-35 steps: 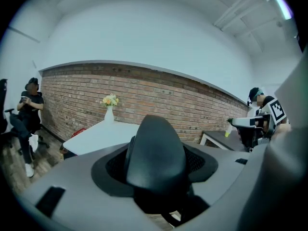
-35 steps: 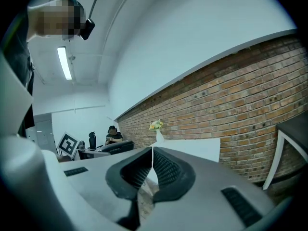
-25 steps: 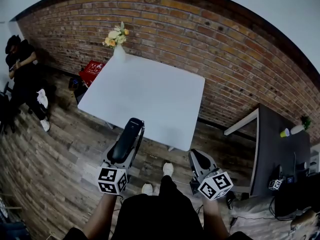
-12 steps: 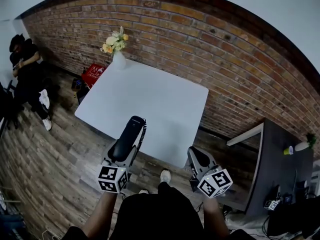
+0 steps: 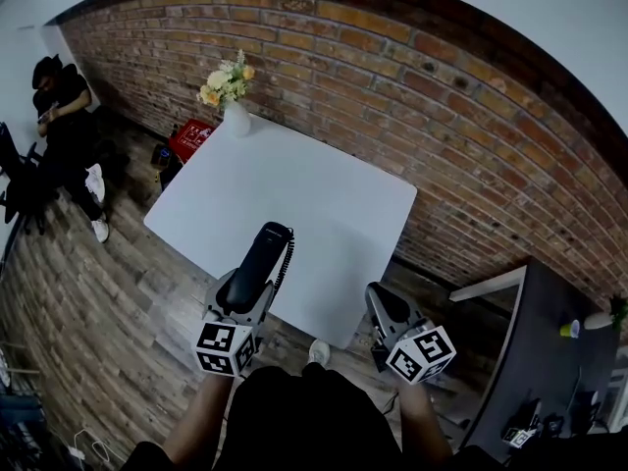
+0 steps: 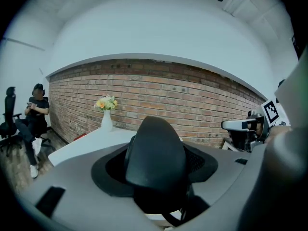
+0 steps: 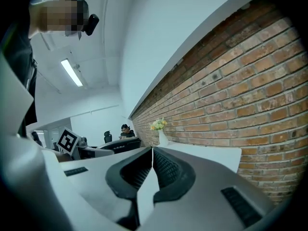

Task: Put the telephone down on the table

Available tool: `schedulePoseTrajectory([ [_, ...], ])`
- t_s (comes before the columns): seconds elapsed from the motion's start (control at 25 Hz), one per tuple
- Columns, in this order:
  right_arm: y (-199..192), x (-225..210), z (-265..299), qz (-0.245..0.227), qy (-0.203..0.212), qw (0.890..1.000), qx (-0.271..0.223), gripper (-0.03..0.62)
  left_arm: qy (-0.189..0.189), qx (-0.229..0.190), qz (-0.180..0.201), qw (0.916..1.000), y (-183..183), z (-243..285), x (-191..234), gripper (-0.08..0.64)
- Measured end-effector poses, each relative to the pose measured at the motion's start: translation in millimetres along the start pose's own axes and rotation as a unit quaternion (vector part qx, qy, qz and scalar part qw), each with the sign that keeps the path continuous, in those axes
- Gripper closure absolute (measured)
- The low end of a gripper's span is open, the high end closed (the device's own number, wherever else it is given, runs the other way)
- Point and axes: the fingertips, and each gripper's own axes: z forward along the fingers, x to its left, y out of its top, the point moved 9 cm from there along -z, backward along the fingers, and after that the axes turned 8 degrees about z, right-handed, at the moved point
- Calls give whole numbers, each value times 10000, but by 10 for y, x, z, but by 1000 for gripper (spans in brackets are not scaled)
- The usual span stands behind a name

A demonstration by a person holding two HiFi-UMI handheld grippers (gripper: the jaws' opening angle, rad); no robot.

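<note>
Gripping black telephone (image 5: 261, 261), left gripper (image 5: 249, 298) fingers sit at near edge of white counter (image 5: 324, 180), bare top ahead of them; right gripper (image 5: 379, 300) fingers pressed together, empty.

No legible text or markings.

Looks like an office or a loft-style studio space: long exposed brick wall (image 5: 442, 96), wood-plank floor (image 5: 88, 302), a plain white desk (image 5: 294, 194) with a vase of flowers (image 5: 234, 116) at its corner. Someone (image 5: 64, 116) sits off to the side by a black office chair (image 6: 8, 113) - plus a second dark desk (image 5: 540, 346) and a ceiling strip light (image 7: 71, 72).
</note>
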Motion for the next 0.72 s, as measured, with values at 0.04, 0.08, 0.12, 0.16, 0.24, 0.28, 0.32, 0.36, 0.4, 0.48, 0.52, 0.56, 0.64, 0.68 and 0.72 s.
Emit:
schedulePoseTrajectory([
  [0.04,20,-54,17,-9,47,10000,16,569,27,-11,-15,10000,10,40,-31,281],
  [0.08,40,-106,29,-17,94,10000,23,569,49,-21,-34,10000,16,80,-64,281],
  [0.12,60,-158,33,-16,125,9999,24,569,63,-30,-51,10000,21,123,-95,281],
  [0.16,78,-210,34,-6,133,9999,22,569,67,-38,-62,10000,29,169,-122,281],
  [0.24,105,-302,43,15,130,9999,25,569,48,-54,-69,10000,51,263,-164,281],
  [0.28,112,-337,53,24,129,9999,35,569,33,-60,-69,10000,63,304,-177,281],
  [0.32,118,-366,66,38,122,9999,47,569,17,-67,-67,10000,76,343,-184,281],
  [0.36,122,-391,80,59,105,9999,58,569,2,-74,-64,10000,90,381,-187,281],
  [0.4,126,-414,92,86,83,9999,66,569,-15,-80,-59,9999,105,420,-187,281],
  [0.48,137,-452,120,128,53,9999,75,569,-49,-88,-54,9999,131,501,-177,282],
  [0.52,143,-468,136,141,45,9999,82,569,-67,-86,-54,9999,144,544,-168,282],
  [0.56,149,-482,156,149,39,9998,90,569,-85,-83,-51,9999,156,591,-153,282],
  [0.64,154,-512,208,174,5,9998,107,569,-126,-72,-32,9999,176,704,-104,282],
  [0.68,152,-526,235,185,-21,9998,117,569,-155,-65,-23,9999,182,771,-75,282],
  [0.72,148,-540,262,187,-48,9997,128,569,-192,-57,-18,9998,184,843,-44,282],
])
